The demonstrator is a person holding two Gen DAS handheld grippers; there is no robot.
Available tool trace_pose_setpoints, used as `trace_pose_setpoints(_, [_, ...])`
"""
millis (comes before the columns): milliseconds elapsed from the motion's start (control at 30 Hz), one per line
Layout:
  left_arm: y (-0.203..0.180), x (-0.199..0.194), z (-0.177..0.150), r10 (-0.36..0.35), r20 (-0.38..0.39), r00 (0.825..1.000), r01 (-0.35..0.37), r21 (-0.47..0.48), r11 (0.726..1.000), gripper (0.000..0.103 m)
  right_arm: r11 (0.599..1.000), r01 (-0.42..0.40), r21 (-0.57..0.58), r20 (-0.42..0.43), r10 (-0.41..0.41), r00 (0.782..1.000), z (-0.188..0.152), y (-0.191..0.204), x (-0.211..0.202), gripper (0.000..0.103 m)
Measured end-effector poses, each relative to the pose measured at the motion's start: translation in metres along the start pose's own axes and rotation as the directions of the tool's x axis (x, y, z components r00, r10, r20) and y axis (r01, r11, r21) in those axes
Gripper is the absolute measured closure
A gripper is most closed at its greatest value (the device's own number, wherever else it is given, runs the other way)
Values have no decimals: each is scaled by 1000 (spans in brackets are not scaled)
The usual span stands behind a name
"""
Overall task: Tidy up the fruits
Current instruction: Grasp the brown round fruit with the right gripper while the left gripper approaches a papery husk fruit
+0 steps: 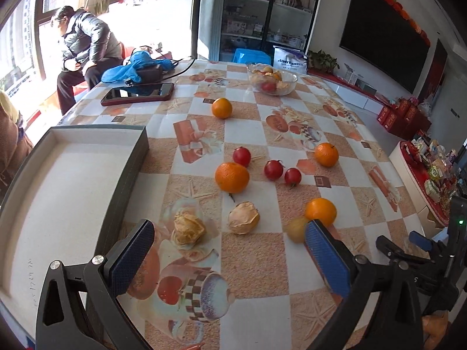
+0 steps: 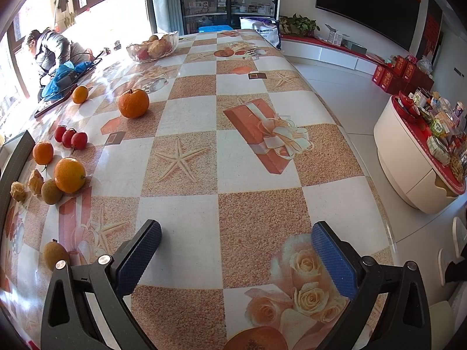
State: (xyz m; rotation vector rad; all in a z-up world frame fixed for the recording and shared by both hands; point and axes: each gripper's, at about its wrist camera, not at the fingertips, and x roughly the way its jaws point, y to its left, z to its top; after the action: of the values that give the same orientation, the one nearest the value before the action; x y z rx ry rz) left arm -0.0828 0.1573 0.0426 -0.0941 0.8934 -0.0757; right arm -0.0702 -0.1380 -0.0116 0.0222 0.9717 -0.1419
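Note:
Loose fruit lies on the checked tablecloth: several oranges, the nearest large one (image 1: 232, 177), three small red fruits (image 1: 273, 169), two papery husked fruits (image 1: 243, 218) and a yellow-brown fruit (image 1: 296, 229) beside an orange (image 1: 321, 211). A grey tray (image 1: 73, 192) with a white floor sits at the left. My left gripper (image 1: 230, 250) is open and empty above the table, near the husked fruits. My right gripper (image 2: 236, 253) is open and empty over bare cloth, right of the fruit; an orange (image 2: 70, 175) and a small brown fruit (image 2: 55, 255) lie to its left.
A glass bowl (image 1: 272, 79) of fruit stands at the far side of the table. A phone (image 1: 137, 93) and a blue bag (image 1: 137, 67) lie at the far left. A person sits by the window. A white round stand (image 2: 420, 157) of snacks is off the table's right edge.

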Motion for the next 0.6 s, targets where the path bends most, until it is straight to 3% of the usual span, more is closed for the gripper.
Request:
trace_pose_setpoints(167, [4, 17, -10, 45, -43, 998, -44, 12, 999, 0, 999, -27, -16, -20, 27, 999, -2, 1, -4, 0])
trace_pose_setpoints(267, [7, 27, -10, 75, -50, 996, -75, 9, 997, 0, 989, -144, -39, -5, 143, 990, -10, 12, -20, 0])
trace_pose_setpoints(400, [15, 38, -8, 84, -75, 994, -85, -23, 996, 0, 960, -228, -160, -1, 231, 973, -18, 45, -38, 0])
trace_pose_setpoints(600, [13, 49, -9, 139, -86, 987, -138, 19, 990, 0, 922, -276, -272, -44, 275, 960, -23, 89, -33, 0])
